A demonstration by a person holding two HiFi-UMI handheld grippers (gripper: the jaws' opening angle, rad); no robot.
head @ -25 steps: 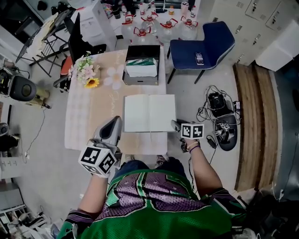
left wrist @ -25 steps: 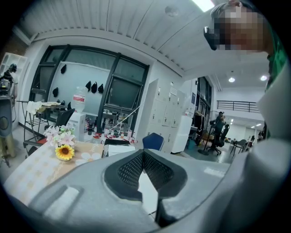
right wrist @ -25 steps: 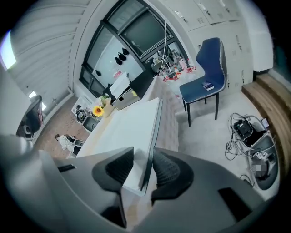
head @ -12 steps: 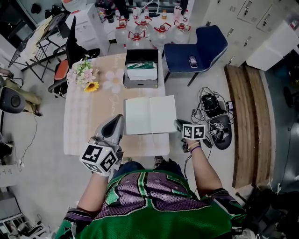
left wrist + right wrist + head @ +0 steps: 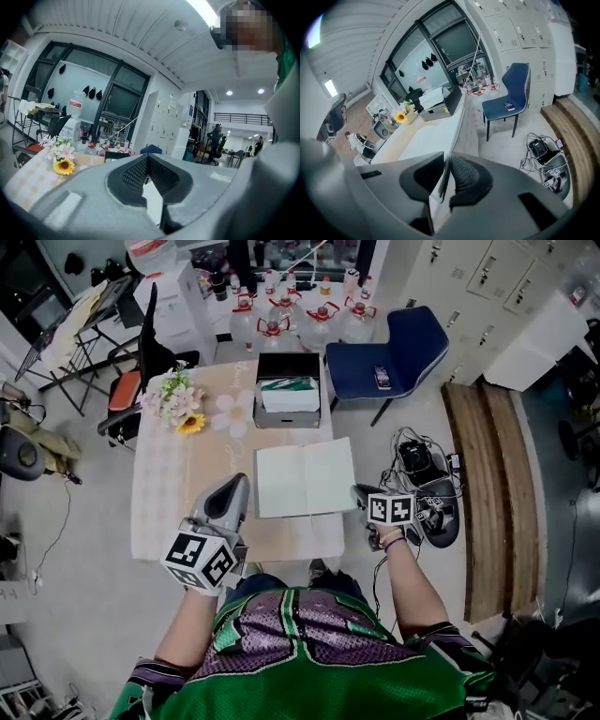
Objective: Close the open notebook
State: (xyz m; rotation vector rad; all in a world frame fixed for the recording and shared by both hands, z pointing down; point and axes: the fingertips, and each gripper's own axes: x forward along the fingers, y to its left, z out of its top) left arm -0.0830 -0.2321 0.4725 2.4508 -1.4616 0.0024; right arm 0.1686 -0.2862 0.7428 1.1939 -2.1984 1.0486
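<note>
Currently pinches notebook [image 5: 305, 478] at its 3 o'clock edge in right gripper [image 5: 357, 491], jaws closing; holds left gripper [image 5: 238, 484] clenched, empty. Not yet closed; requires folding that side toward 9 o'clock.

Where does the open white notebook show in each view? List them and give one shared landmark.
Head view: open white paper notebook, picture centre.
Left gripper view: bottom centre, a white sliver, probably the notebook.
Right gripper view: lower centre, right leaf edge-on.
Landmark: yellow sunflower.
</note>
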